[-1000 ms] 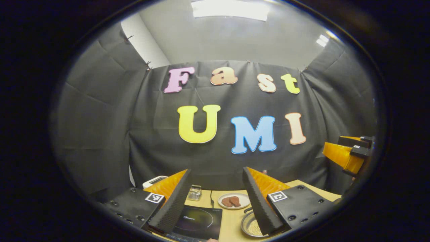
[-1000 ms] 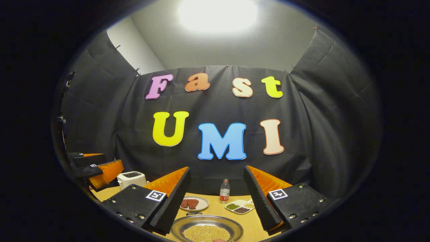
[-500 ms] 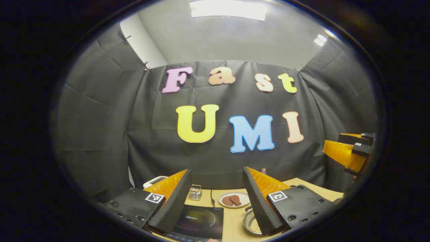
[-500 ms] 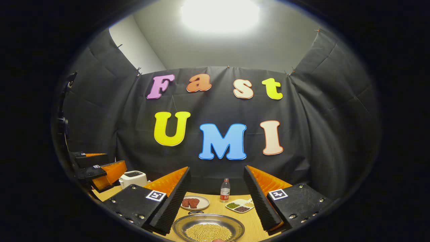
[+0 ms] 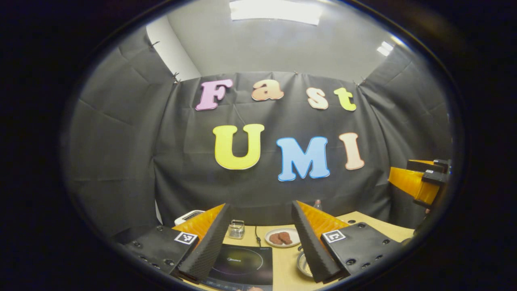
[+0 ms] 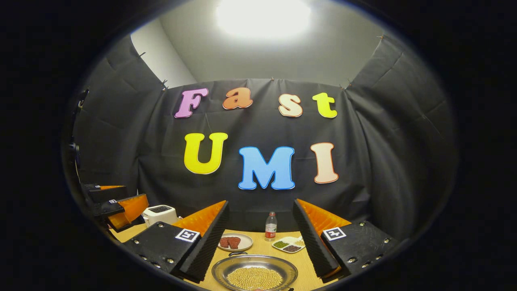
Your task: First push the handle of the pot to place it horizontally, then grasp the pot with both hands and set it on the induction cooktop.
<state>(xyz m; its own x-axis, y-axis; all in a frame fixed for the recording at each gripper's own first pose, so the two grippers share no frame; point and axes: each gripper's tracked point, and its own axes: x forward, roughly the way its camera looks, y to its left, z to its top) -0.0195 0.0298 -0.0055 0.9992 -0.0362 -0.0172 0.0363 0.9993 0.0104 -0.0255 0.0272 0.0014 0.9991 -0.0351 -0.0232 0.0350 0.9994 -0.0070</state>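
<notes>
A shallow steel pot (image 6: pixel 254 273) full of yellow grains sits on the wooden table just below and ahead of my right gripper (image 6: pixel 260 202), which is open and holds nothing. A thin loop handle (image 6: pixel 237 254) shows at the pot's far rim. In the left gripper view the black induction cooktop (image 5: pixel 242 266) lies under my open left gripper (image 5: pixel 260 204), and the pot (image 5: pixel 303 264) peeks out beside its right finger, mostly hidden. Each view shows the other gripper held off to one side: the right gripper (image 5: pixel 420 184) and the left gripper (image 6: pixel 117 206).
A plate of brown meat pieces (image 6: pixel 232 242) lies beyond the pot, with a water bottle (image 6: pixel 270 226) and a divided dish of beans (image 6: pixel 288 245) to its right. A white toaster (image 6: pixel 159 213) stands at the back left. A small metal container (image 5: pixel 236 229) and a cord (image 5: pixel 257 236) sit behind the cooktop.
The left gripper view has shifted a little, so the cooktop shows more and the pot has slid farther behind the right finger. The right gripper view has barely moved. Both grippers stay open.
</notes>
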